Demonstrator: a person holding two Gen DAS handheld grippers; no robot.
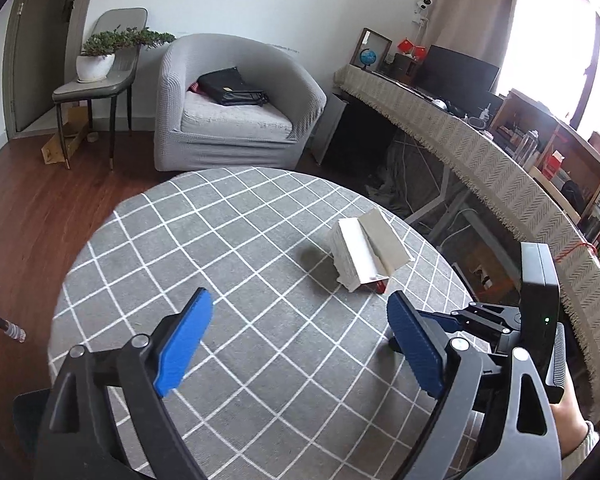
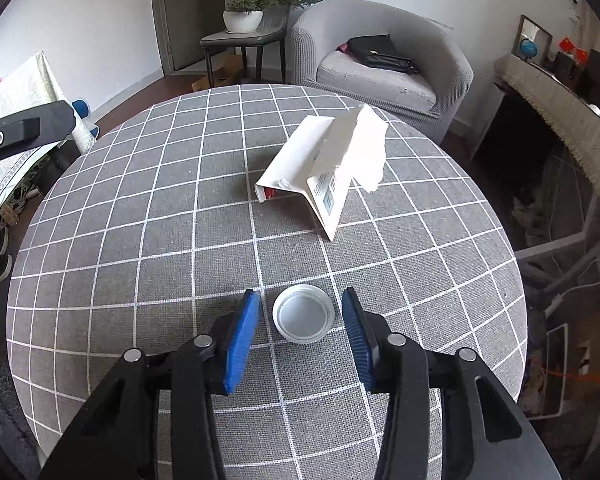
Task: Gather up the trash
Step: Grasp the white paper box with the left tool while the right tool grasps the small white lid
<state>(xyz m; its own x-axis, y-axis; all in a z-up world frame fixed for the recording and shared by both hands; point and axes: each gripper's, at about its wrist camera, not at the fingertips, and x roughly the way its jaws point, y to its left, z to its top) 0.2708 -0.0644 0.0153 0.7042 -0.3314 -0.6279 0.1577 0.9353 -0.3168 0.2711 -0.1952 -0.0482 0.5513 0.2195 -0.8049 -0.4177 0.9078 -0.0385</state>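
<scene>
Lying flat on the checked table (image 2: pixel 140 240), open side up: white cap (image 2: pixel 303 315), round, so no long axis, between the right gripper (image 2: pixel 302 334) jaws, narrow but clear of its rim. Farther back, torn white carton (image 2: pixel 300 168), long axis running diagonally away toward the armchair (image 2: pixel 440 68). Left gripper (image 1: pixel 300 344) jaws wide over bare cloth, holding nothing.

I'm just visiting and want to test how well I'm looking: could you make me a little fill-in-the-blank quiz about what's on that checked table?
1. The white bottle cap lies between the blue pads of the ____ gripper.
2. The torn-open paper box rests on the round table, whose cloth is grey with white ____.
3. The jaws of the left gripper stand wide and hold ____.
4. On the grey armchair lies a ____ bag.

Missing words: right; lines; nothing; black
</scene>
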